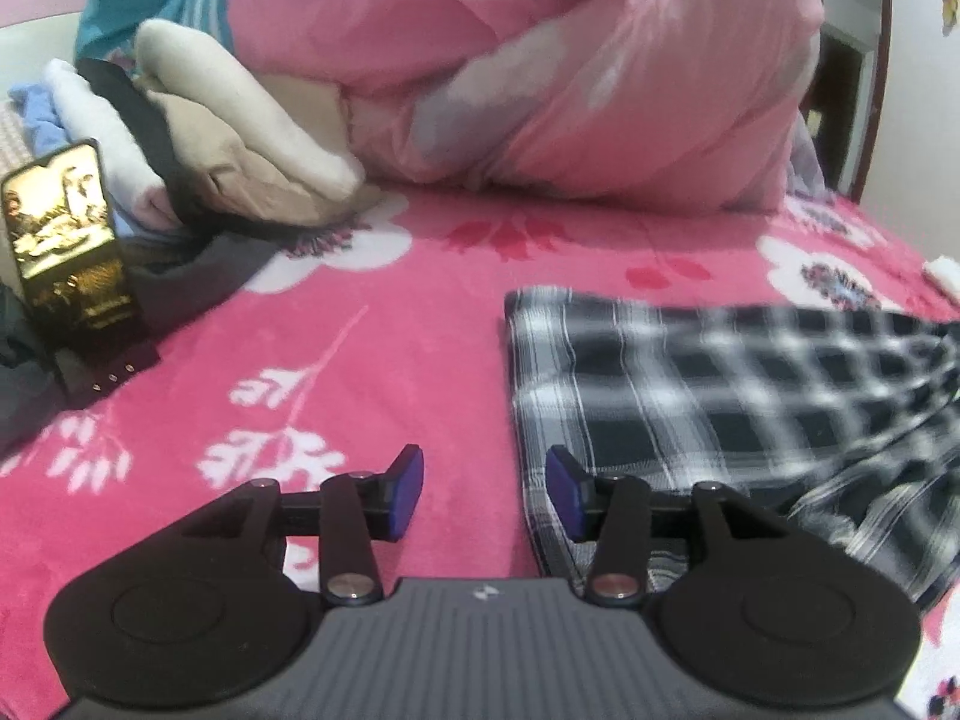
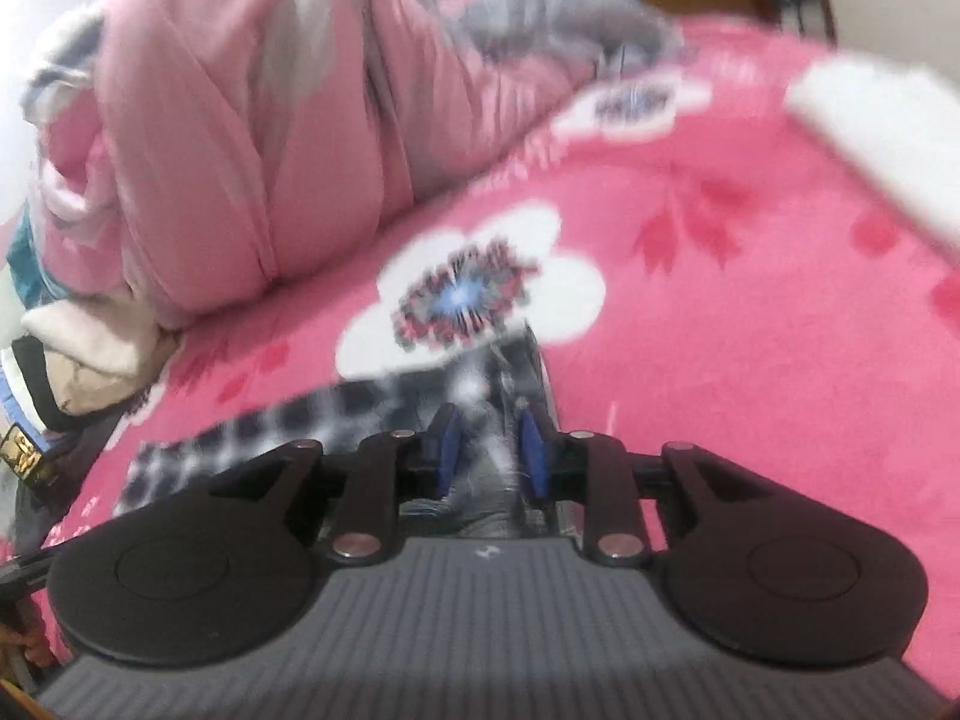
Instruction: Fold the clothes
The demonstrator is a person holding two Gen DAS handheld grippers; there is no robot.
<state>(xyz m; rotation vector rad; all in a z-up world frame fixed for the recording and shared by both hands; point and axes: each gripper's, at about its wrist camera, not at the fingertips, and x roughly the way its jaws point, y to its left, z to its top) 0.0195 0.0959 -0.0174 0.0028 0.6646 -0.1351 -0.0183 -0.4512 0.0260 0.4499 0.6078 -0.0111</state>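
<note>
With bunched black-and-white checked cloth (image 2: 480,420) pinched in the right gripper (image 2: 489,450), the empty, half-open left gripper (image 1: 485,495) should pin the near edge for a square fold.

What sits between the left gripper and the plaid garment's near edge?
Nothing visible. The left gripper is open over bare pink blanket, with the plaid garment edge right beside its right finger.

both wrist cams low over the pink floral blanket (image 1: 384,324), angled down, left view sharp, right blurry, shared: plaid garment (image 1: 690,396), pink duvet (image 2: 228,138) behind
</note>
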